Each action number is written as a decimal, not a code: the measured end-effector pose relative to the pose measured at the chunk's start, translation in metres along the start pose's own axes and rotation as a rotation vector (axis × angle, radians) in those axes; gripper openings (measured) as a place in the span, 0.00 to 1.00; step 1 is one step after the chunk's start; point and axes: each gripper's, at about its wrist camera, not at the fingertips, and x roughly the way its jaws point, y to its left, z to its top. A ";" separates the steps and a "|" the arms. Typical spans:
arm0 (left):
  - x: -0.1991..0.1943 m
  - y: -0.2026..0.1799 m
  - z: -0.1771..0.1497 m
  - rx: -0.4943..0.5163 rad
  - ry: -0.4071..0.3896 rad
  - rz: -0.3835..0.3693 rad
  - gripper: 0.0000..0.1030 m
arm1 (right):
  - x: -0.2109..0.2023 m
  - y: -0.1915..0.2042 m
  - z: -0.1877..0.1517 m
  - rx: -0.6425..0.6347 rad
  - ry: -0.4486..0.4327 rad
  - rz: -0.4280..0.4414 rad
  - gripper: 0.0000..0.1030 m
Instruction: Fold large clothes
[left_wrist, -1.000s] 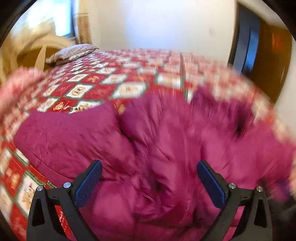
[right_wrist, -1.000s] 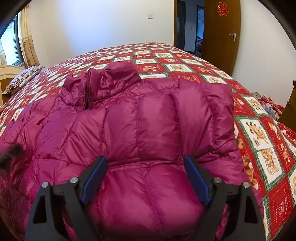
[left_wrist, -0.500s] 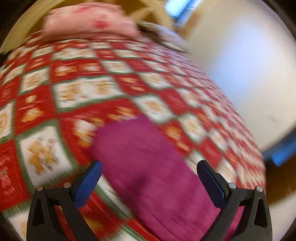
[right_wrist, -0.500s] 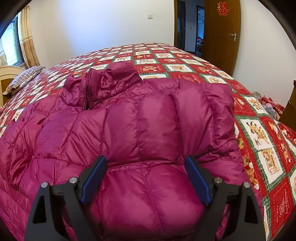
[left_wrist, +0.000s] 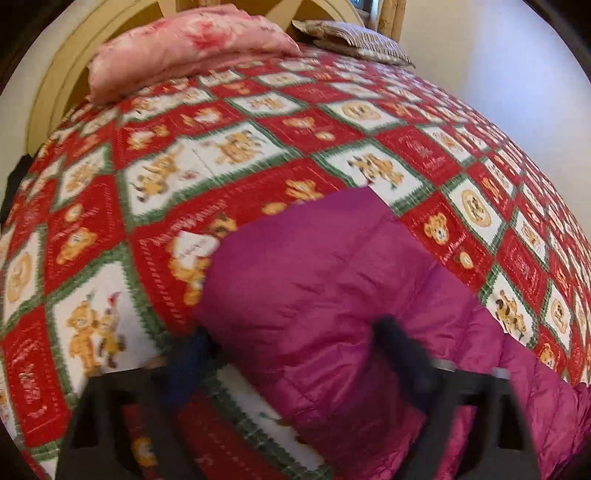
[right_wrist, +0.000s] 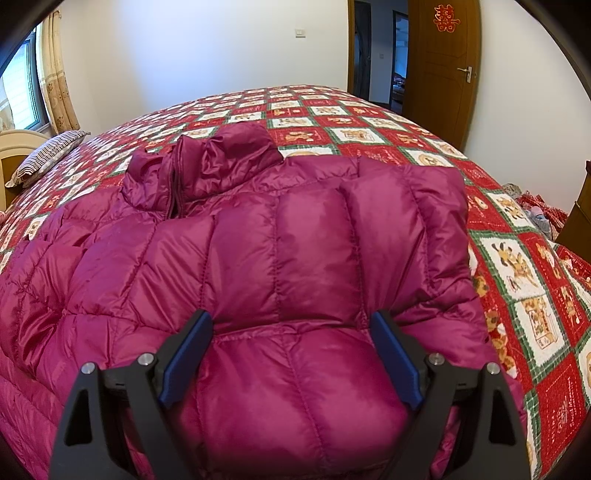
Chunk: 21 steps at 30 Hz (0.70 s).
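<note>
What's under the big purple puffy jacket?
The jacket lies on a red, white and green teddy-bear quilt covering the bed. The quilt shows all around it; whatever lies directly beneath the jacket is covered and can't be seen.

Bed (right_wrist: 535, 295) covered by a red, white and green patchwork quilt (left_wrist: 258, 147) printed with teddy bears, filling most of both views. Upper left of the left wrist view: a folded pink blanket (left_wrist: 184, 48) lying against the cream headboard (left_wrist: 51, 81); a striped pillow (left_wrist: 354, 37) at top centre. Right wrist view: curtained window (right_wrist: 26, 85) at far left, white wall (right_wrist: 203, 48) with a switch plate (right_wrist: 301, 32), and a brown wooden door (right_wrist: 441, 70) bearing a red ornament (right_wrist: 446, 17), upper right.
</note>
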 end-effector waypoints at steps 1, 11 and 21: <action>-0.005 0.006 0.002 -0.014 -0.020 -0.040 0.32 | 0.000 0.000 0.000 0.000 0.000 0.000 0.88; -0.104 -0.042 0.002 0.127 -0.244 -0.448 0.09 | 0.000 0.000 0.000 0.007 -0.004 0.009 0.88; -0.219 -0.186 -0.172 0.741 -0.367 -0.771 0.10 | 0.000 -0.005 0.000 0.029 -0.010 0.034 0.88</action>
